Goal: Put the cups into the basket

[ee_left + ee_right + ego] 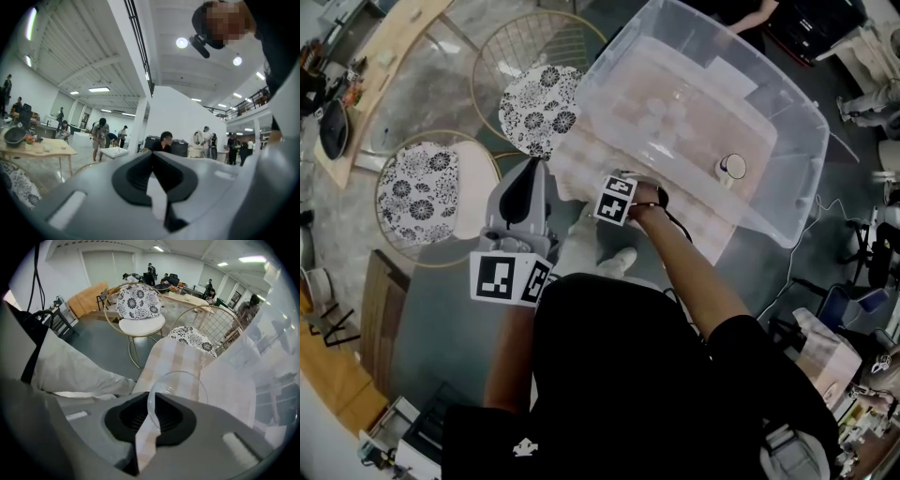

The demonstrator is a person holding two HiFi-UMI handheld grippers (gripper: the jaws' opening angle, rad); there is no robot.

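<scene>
Far left, a wooden bench (382, 58) stands on a polished grey concrete floor (441, 328). Next come two wire-framed round chairs, the near chair (420, 187) and the far chair (539, 108), each with a black-and-white floral cushion; both stand close to the work area's left edge. The left gripper (151, 154) points level into the open hall (white ceiling, strip lights, people at distant tables), its jaws clenched together on nothing. At centre, the work bench carries a beige-and-white checked cloth (581, 164), soft and flat. The right gripper (152, 397) points steeply down over this cloth and is pinched onto the thin wall of a clear plastic cup (180, 387), whose round rim faces the camera. This cup sits above the cloth, just outside the near-left wall of the basket (787, 122). The basket is a large rectangular tub of translucent plastic with rounded corners, and its wall stands between the held cup and the interior. A second cup (733, 167) lies inside, toward the right end.
</scene>
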